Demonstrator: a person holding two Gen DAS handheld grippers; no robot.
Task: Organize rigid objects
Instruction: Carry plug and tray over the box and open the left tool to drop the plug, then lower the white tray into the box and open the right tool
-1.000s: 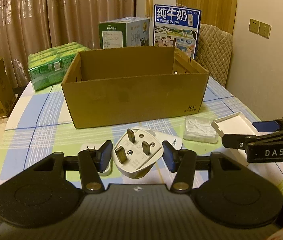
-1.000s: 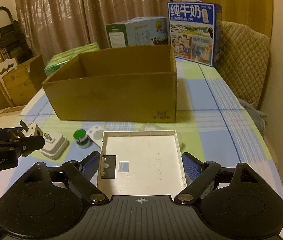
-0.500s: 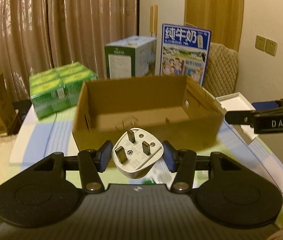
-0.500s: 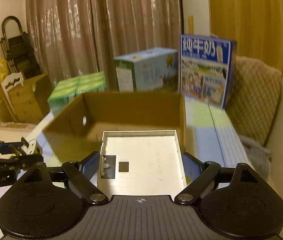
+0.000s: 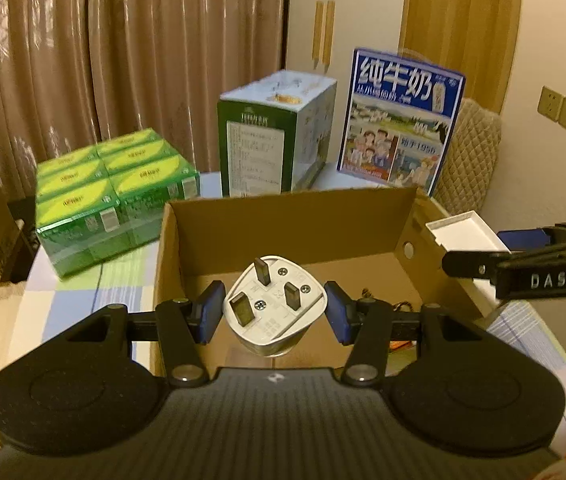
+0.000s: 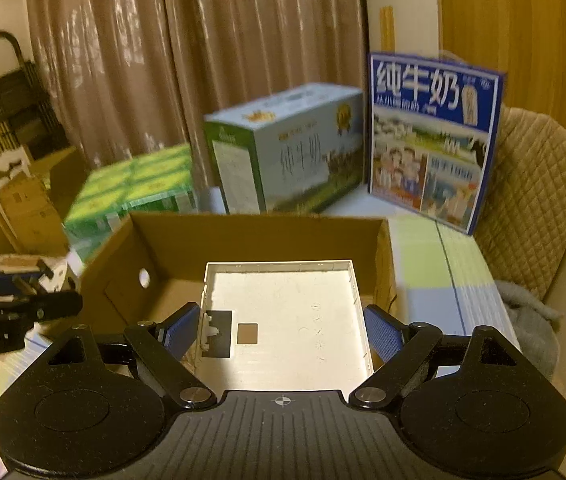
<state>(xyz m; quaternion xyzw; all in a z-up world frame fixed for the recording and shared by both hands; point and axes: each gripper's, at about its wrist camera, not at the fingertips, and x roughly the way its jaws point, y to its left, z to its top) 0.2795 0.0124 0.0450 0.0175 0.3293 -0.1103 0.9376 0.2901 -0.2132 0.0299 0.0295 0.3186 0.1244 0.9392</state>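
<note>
My left gripper is shut on a white three-pin plug, pins facing the camera, held over the open cardboard box. My right gripper is shut on a flat white plastic tray-like cover, held above the same box. The right gripper and its white cover show at the right of the left wrist view, above the box's right wall. The left gripper with the plug shows at the left of the right wrist view. Small dark items lie on the box floor.
Behind the box stand a green pack of cartons, a green-white milk case and a blue milk case. A quilted chair is at the right. The table has a checked cloth. Cardboard boxes sit at far left.
Both grippers rose from table level and moved forward over the box, each still holding its object. The box interior now shows below them.
</note>
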